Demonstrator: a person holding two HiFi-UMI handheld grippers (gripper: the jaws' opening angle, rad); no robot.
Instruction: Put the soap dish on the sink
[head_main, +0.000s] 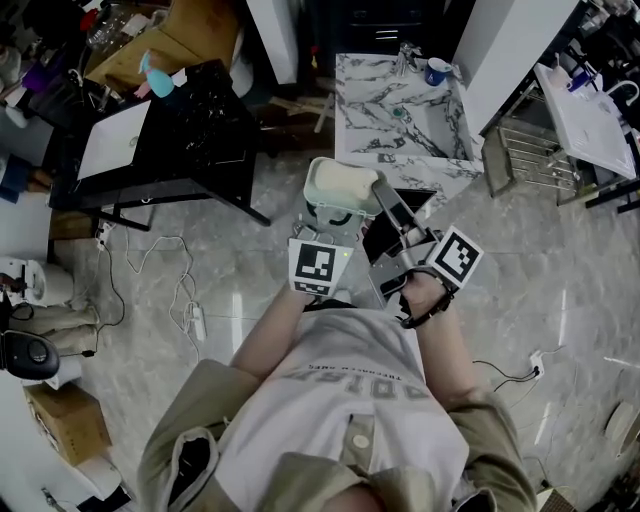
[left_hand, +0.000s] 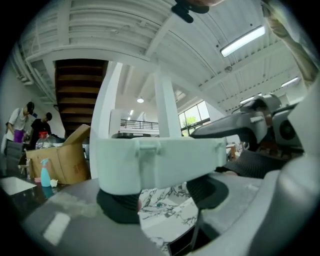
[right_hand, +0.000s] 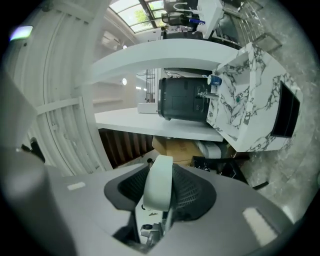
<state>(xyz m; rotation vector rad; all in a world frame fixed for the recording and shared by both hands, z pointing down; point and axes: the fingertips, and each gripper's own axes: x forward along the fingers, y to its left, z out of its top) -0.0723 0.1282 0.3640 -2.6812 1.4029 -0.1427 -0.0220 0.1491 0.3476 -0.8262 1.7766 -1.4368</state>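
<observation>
A pale green soap dish (head_main: 344, 187) hangs in the air in front of me, carried by both grippers. My left gripper (head_main: 328, 214) is shut on its near side; in the left gripper view the dish (left_hand: 159, 165) spans both black pads. My right gripper (head_main: 386, 198) is shut on its right rim, and in the right gripper view that thin pale rim (right_hand: 158, 186) stands upright between the pads of the right gripper (right_hand: 159, 194). The marble-patterned sink (head_main: 400, 115) stands just beyond the dish, and also shows low as the sink (left_hand: 165, 217) and tilted as the sink (right_hand: 246, 107).
A blue cup (head_main: 436, 71) and a tap (head_main: 405, 58) sit at the sink's far edge. To the left stands a black table (head_main: 190, 140) with a teal spray bottle (head_main: 157, 78). At the right are a metal rack (head_main: 520, 150) and a white basin (head_main: 590, 110). Cables (head_main: 190, 310) lie on the floor.
</observation>
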